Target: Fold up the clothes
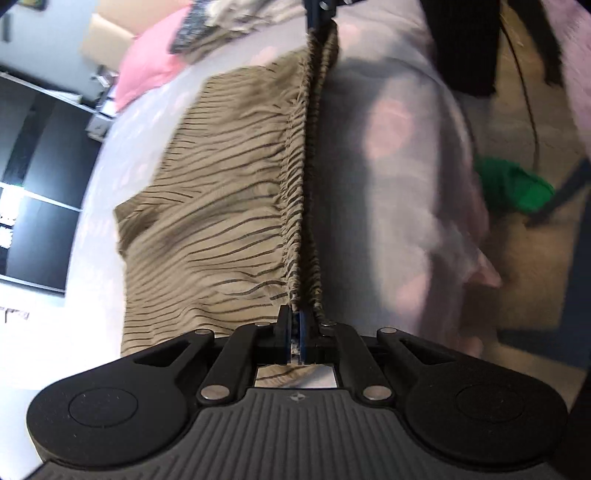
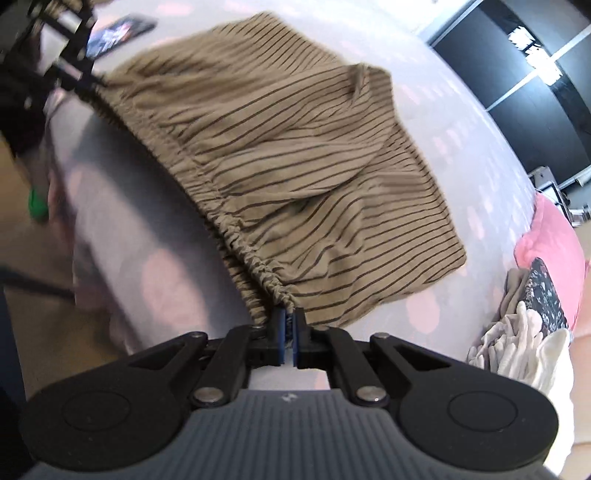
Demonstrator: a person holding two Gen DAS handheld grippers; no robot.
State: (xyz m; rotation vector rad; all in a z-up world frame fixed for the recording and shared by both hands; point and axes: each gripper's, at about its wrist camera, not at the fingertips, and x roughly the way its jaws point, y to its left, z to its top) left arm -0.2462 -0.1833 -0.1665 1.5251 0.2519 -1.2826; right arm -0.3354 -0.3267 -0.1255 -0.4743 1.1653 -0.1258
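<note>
A pair of tan shorts with thin dark stripes (image 1: 221,192) (image 2: 295,155) lies on a pale lilac bedsheet with pink spots (image 1: 388,166) (image 2: 129,192). Its gathered elastic waistband (image 1: 303,184) (image 2: 207,192) is stretched taut between both grippers. My left gripper (image 1: 295,319) is shut on one end of the waistband. My right gripper (image 2: 290,314) is shut on the other end. In the left wrist view the right gripper (image 1: 320,18) shows at the top edge; in the right wrist view the left gripper (image 2: 92,83) shows at the upper left. The legs of the shorts rest on the bed.
A pink pillow (image 1: 147,66) (image 2: 554,236) and a pile of pale and floral clothes (image 2: 524,325) (image 1: 207,26) lie at the far side of the bed. A green thing (image 1: 513,188) lies on the floor past the bed's edge. Dark shelving (image 1: 33,184) stands beyond.
</note>
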